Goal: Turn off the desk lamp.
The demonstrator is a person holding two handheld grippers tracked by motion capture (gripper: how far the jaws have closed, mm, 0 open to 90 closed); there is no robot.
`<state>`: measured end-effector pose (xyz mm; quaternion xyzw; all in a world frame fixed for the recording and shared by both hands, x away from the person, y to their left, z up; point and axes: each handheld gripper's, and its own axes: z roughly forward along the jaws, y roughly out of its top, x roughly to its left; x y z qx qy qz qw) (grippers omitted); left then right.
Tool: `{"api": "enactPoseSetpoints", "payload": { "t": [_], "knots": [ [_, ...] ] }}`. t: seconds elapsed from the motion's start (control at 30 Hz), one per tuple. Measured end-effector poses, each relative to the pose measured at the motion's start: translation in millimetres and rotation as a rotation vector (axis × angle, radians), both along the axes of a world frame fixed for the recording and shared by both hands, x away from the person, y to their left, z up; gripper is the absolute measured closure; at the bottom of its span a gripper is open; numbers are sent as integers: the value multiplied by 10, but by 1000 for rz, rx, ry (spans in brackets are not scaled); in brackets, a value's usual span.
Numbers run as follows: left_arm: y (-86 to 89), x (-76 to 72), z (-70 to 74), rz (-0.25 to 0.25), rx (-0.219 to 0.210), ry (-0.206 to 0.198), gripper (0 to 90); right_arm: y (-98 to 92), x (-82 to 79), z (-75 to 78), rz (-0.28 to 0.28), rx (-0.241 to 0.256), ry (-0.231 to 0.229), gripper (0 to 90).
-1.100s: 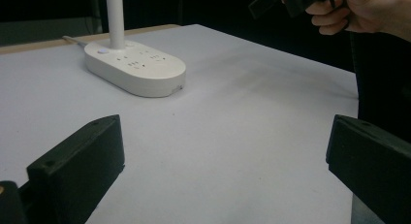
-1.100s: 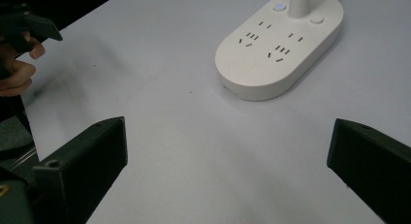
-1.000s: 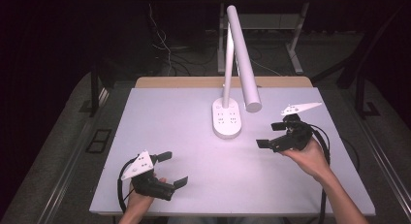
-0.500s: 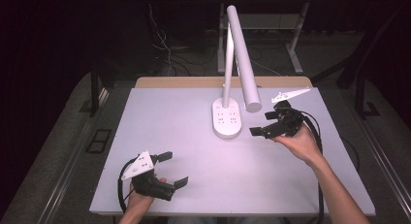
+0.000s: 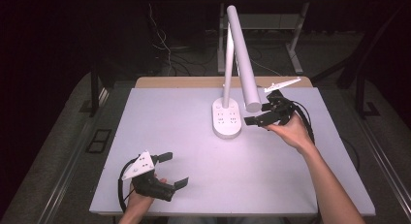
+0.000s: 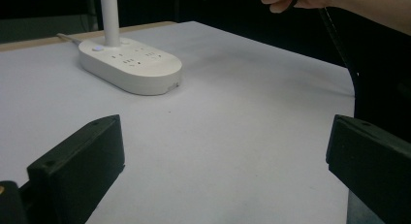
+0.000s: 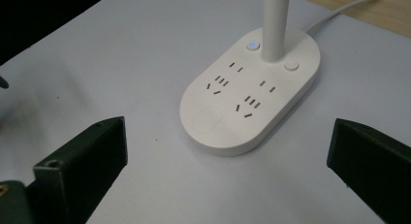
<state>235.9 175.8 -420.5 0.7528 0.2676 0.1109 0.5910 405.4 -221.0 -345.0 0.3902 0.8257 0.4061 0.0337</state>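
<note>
Both right fingers flank the lamp base, apart.

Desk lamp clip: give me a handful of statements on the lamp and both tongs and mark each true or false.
1. The desk lamp's base has plug sockets on its top. True.
2. The right tongs are shut on the lamp's pole. False: their jaws stand wide open, beside the base and the lamp head, holding nothing.
3. The left tongs are near the table's front edge, open and empty. True.
4. A small light glows on a button beside the pole. True: it shines blue in the right gripper view.
5. The lamp lies toppled on the table. False: it stands upright on its base, head slanting forward.
6. A mug stands next to the base. False: the tabletop around it is bare.
</note>
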Motion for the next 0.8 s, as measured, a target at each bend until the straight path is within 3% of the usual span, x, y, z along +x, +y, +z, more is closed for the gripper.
{"api": "enactPoseSetpoints", "payload": {
  "t": [0.8],
  "knots": [
    [37,6,8,3,-4,-3,0,108,556,-118,-43,38,-10,9]
  ]
}}
